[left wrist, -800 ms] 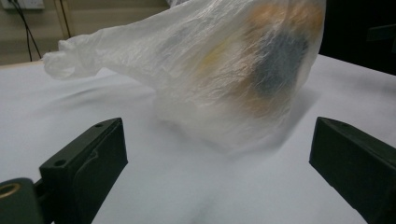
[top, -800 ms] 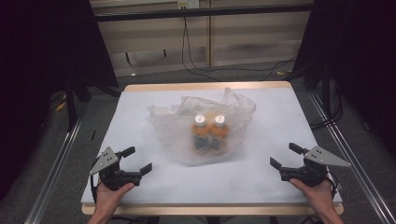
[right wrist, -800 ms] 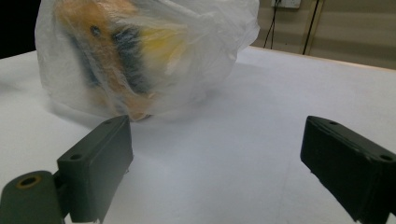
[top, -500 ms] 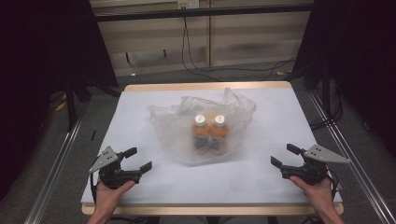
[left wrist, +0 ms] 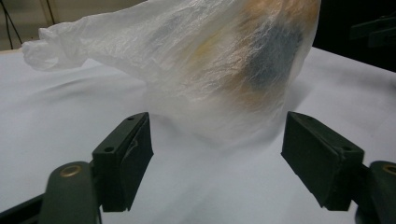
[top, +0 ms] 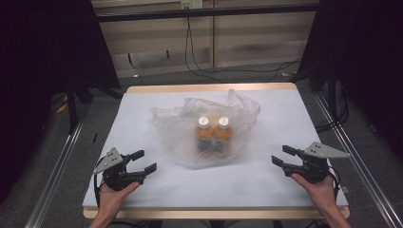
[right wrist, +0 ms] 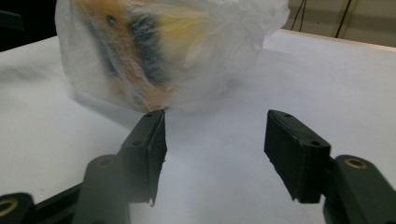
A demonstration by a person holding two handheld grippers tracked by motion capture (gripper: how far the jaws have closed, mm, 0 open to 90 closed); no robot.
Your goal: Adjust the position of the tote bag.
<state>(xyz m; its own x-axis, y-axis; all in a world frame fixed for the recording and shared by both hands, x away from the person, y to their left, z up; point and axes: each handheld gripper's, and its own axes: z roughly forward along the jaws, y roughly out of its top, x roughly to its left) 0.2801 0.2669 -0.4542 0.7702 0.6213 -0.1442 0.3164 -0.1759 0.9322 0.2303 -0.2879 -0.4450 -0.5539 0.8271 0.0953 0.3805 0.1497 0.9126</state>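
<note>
White-covered table (top: pixel 142 118) in dark room

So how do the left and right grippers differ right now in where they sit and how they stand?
The left gripper sits at the table's near left, angled up toward the plastic bag; the right gripper sits at the near right, pointing leftward at it. In the high view the right gripper lies a little farther from the bag than the left one. Both have open jaws holding nothing, and both are apart from the bag with its two bottles.
</note>
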